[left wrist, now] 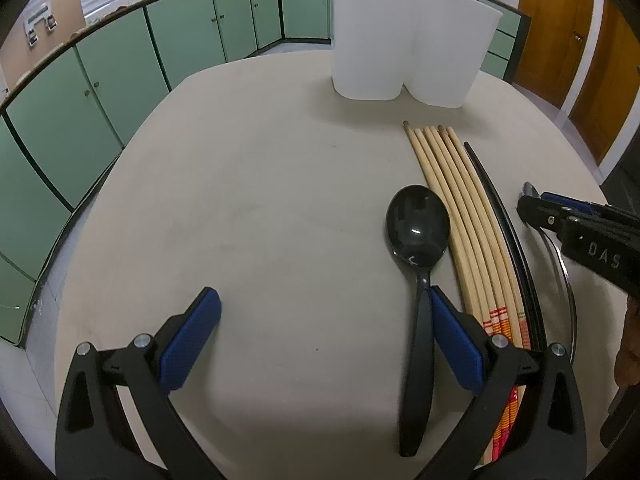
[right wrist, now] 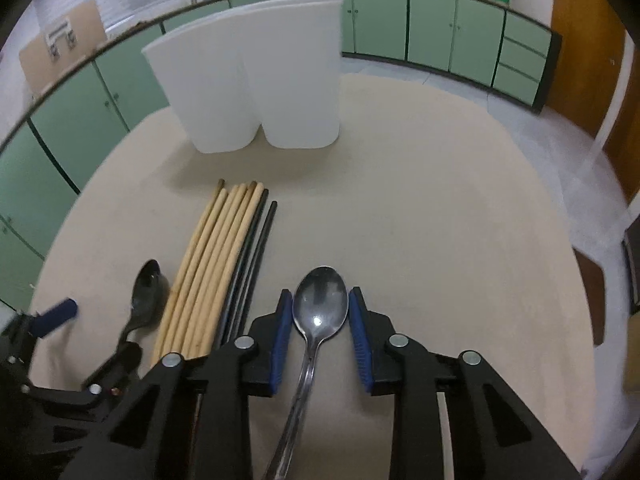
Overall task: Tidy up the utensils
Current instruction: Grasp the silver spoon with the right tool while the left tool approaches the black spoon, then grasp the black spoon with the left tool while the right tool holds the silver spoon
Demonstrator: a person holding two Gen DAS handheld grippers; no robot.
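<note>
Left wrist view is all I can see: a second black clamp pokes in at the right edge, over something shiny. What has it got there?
Observer: The right gripper straddles a shiny metal spoon lying on the beige table; the spoon's bowl sits between its blue pads. I cannot tell whether they press on it.
Operator: Where does that spoon lie relative to the sticks?
Observer: Its bowl lies beside the two thin black chopsticks, apart from them, on the side away from the pale wooden chopsticks.
</note>
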